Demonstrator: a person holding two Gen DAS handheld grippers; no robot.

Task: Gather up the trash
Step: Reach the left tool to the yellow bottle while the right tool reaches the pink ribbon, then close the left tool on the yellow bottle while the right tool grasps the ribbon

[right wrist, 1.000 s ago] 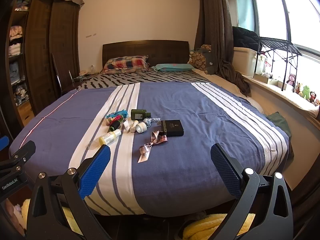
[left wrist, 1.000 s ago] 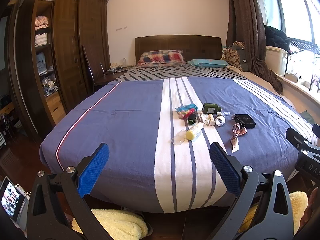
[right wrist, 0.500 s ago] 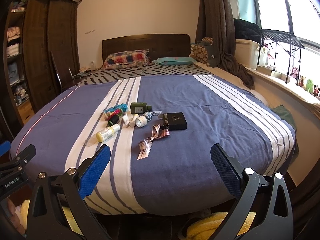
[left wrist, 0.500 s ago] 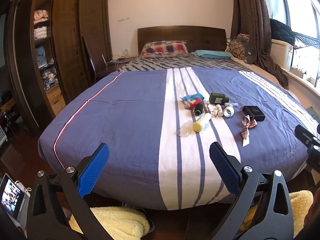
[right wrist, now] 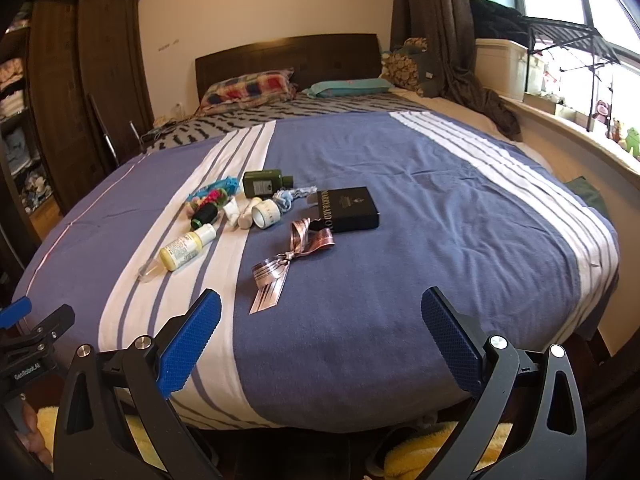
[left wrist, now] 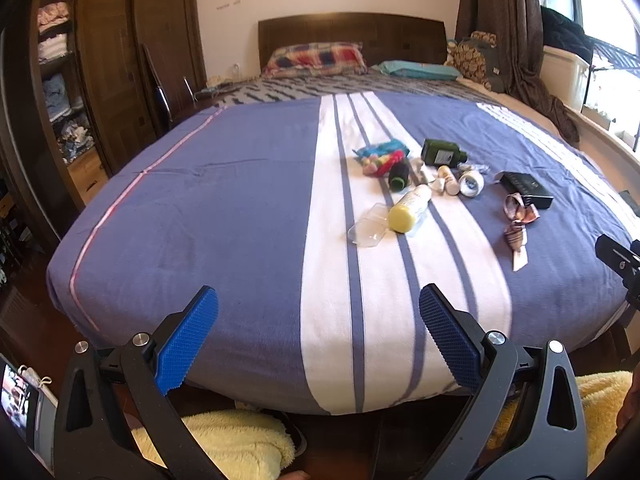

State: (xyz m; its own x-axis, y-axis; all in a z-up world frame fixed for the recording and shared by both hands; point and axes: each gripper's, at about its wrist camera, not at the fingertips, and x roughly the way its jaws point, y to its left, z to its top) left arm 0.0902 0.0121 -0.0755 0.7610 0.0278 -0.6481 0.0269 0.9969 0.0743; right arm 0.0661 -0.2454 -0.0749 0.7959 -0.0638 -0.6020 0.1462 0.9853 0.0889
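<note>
- Right wrist view: trash cluster on bed point(right wrist: 420, 216), at 11 o'clock of right tongs point(right wrist: 320, 340): yellow bottle point(right wrist: 186, 248), ribbon point(right wrist: 294, 254), black box point(right wrist: 348, 208), green bottle point(right wrist: 262, 183).
- Likely grouped for easy collecting.
- Right tongs: spread wide, empty, level at bed's foot.
- Left tongs point(left wrist: 318, 336): likewise wide, empty; cluster at 1 o'clock.

bright window glare, fisheye-warped edges

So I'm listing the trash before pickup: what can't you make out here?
- Dark green bottle: label print too small, both views.
- Small white items beside the tape roll: too small to identify.
- No bin in either view.
- Right claw: cut off by the left view's edge.
</note>
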